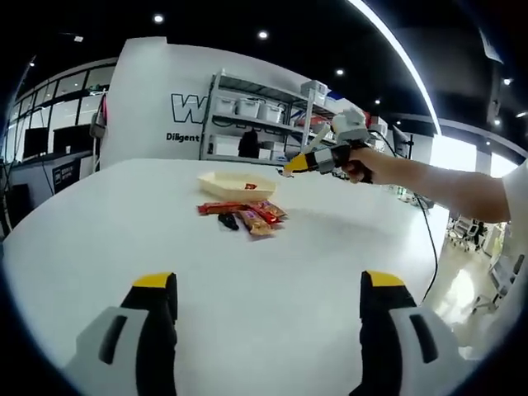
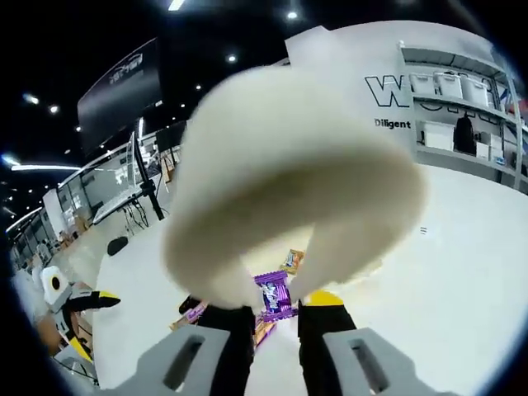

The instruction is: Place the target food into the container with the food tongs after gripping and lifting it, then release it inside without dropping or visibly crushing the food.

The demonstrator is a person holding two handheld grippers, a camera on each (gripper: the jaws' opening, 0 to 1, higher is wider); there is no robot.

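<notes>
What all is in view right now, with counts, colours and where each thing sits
Table: one, white, under everything.
Container: one, cream tray, far part of the table, a small red item inside.
Snack packets: a small pile, red and orange, just in front of the container; exact count unclear.
Purple packet: one, purple, on the table beyond the right jaws.
Food tongs: one, cream, blurred loop close to the right camera, ends between the right jaws.
Shelving: one unit, grey, with pale bins, by the back wall.
Left gripper: grey with yellow tips, jaws wide apart above the table.
Right gripper: grey with yellow tips, closed on the tongs.
Person's hand: one, holding the right gripper above the container.
</notes>
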